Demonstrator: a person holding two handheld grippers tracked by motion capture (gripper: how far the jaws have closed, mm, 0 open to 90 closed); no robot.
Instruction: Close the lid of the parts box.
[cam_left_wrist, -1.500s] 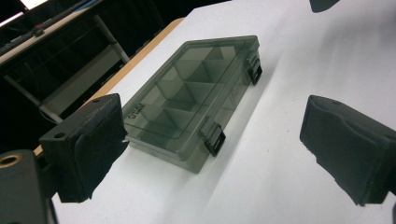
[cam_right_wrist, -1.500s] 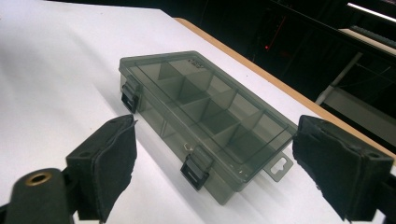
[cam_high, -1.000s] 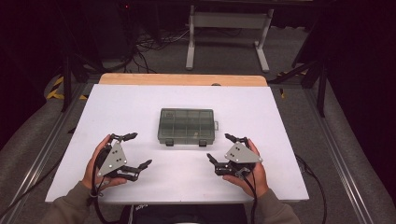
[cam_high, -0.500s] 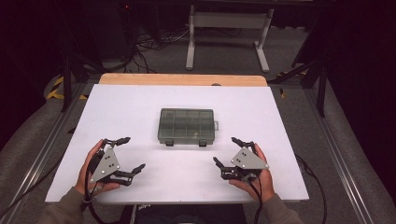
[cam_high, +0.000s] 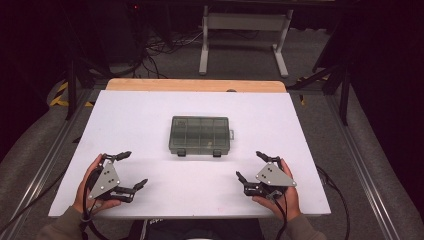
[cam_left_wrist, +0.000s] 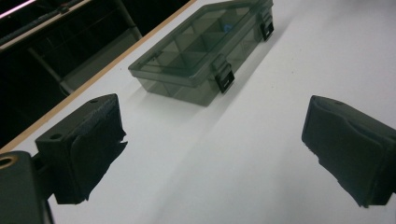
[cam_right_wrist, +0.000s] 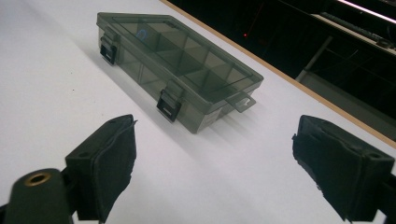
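Over the last second the left gripper (cam_high: 131, 169) has drawn back toward the person's edge of the table (cam_high: 150, 115) and a little outward, so the compartment box (cam_high: 201, 135) now lies farther ahead of it and off to its inner side, well apart; its jaws stand wide and released, holding nothing. The box itself has not shifted: it lies flat in the middle of the table, lid shut and both front latches (cam_left_wrist: 224, 78) down, facing the person between the two grippers. The right gripper (cam_high: 251, 166) has pulled back the same way, jaws likewise spread and empty, the box ahead of it toward its inner side. Judging by this, both hands are retreating to a resting stance, with the box untouched and unopened.
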